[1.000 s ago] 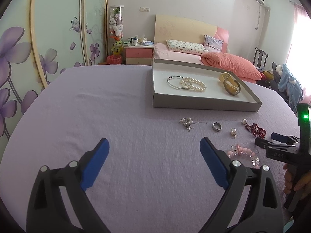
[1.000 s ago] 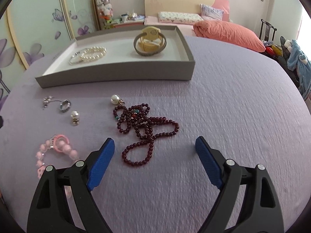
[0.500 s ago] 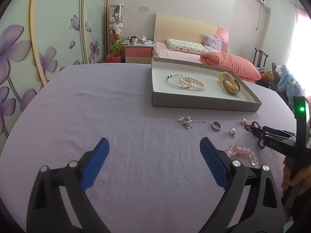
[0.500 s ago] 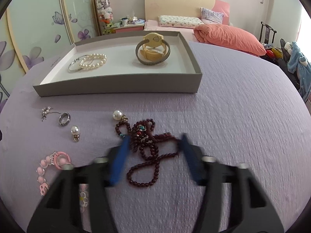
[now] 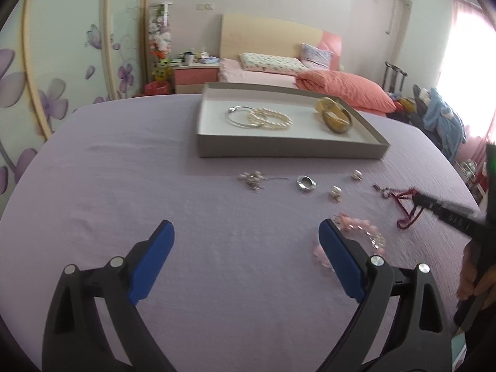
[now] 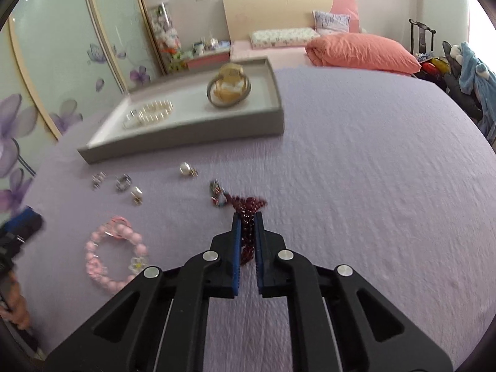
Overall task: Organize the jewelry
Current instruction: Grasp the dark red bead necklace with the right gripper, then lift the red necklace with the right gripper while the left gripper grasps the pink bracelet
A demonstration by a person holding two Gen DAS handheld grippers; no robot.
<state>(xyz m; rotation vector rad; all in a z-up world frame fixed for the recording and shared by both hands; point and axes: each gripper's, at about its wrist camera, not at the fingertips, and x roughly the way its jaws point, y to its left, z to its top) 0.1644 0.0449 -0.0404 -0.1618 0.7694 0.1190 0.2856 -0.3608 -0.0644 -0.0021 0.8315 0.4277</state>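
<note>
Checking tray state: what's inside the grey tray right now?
Inside the tray: a silver bangle, a pearl bracelet overlapping it, and a yellow watch at the far right end. The near wall hides a strip of the floor.

The left gripper [image 5: 245, 241], jaws wide apart, fills the lower frame over a purple cloth [image 5: 124, 186]. At centre right, the right gripper [image 5: 417, 200] clamps a dark red bead necklace [image 5: 406, 214].
</note>
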